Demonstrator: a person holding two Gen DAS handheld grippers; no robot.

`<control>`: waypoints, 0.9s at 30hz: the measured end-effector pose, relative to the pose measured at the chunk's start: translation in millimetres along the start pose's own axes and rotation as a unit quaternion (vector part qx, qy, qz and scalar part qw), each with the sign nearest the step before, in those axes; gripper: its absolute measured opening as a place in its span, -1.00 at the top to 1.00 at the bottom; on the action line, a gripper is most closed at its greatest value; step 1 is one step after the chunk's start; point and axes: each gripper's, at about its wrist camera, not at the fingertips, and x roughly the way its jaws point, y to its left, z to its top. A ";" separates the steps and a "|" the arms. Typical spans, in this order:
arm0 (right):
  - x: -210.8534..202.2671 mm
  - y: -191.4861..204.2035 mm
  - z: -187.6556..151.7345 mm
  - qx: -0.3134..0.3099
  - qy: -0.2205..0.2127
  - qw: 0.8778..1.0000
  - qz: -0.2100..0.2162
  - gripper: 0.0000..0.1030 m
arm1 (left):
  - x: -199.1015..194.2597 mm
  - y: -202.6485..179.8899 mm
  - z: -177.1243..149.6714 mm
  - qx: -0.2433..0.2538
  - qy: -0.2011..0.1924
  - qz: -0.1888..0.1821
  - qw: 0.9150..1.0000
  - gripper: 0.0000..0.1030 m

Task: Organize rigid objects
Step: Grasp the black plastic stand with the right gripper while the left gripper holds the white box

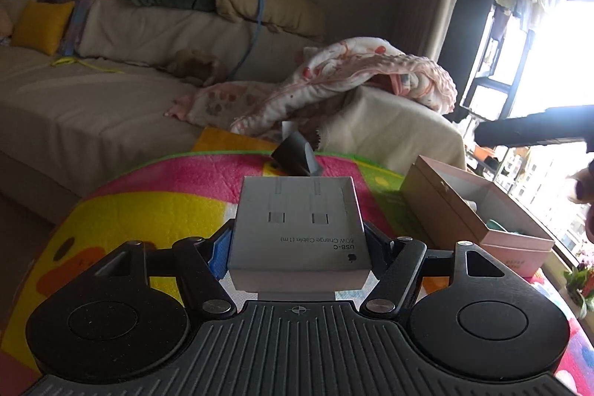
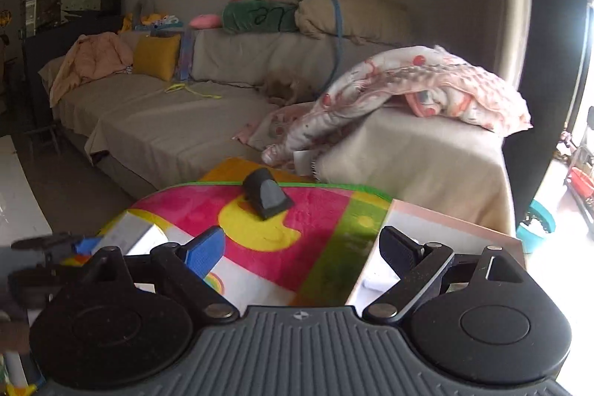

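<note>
A white cable box (image 1: pixel 299 229) is clamped between the fingers of the left gripper (image 1: pixel 297 240), held flat above the bright mat (image 1: pixel 148 195) that covers the bench, with the open pink box (image 1: pixel 482 210) off to its right. The right gripper (image 2: pixel 304 247) is empty, its fingers spread wide with only mat and the pink box's near corner (image 2: pixel 456 221) showing between them. The grip on the cable box looks to be taken along its rear half, so most of the box projects forward of the pads; a quick swing or a roll of the wrist could let it pivot or slide out, since smooth card gives the pads little to bite on. If it is meant for the pink box, the tall near wall is the likeliest snag: a low approach would catch the front edge of the cable box on the rim and knock it askew, or push the light pink box across the mat. Things already lie inside the pink box, though they are too hidden to name, so the cable box may land tilted on them. The grey stand (image 1: pixel 297 158) at the far edge of the mat sits near the drop to the floor and could be nudged off by a careless pass. The two grippers are close together, and a clash is possible if both are moved toward the pink box at once.
</note>
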 end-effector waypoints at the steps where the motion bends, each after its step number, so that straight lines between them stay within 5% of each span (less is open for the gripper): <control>1: 18.3 4.8 11.3 -0.004 0.010 1.000 0.002 -0.76 | -0.6 1.3 -1.7 -0.003 -0.001 0.002 1.000 -0.43; 11: 172.6 69.1 38.4 -0.158 0.084 0.984 -0.017 -0.67 | -7.5 28.7 -6.8 -0.078 -0.009 -0.017 0.997 -0.43; 16: 231.6 79.2 43.2 -0.156 0.113 0.981 -0.033 -0.50 | -4.2 31.2 -8.0 -0.085 0.002 -0.029 0.996 -0.43; 18: 244.6 79.7 43.9 -0.146 0.119 0.981 -0.036 -0.47 | -3.2 34.1 -8.5 -0.093 0.005 -0.033 0.995 -0.43; 19: 251.6 79.8 43.3 -0.138 0.125 0.982 -0.036 -0.34 | -2.8 35.7 -8.7 -0.098 0.006 -0.034 0.995 -0.43; 20: 255.6 79.0 42.9 -0.130 0.135 0.982 -0.030 -0.01 | -2.0 37.2 -8.7 -0.103 0.006 -0.034 0.994 -0.43; 27: 212.9 71.5 40.5 -0.103 0.123 0.987 -0.021 0.10 | -2.0 33.6 -9.3 -0.093 0.004 -0.032 0.995 -0.43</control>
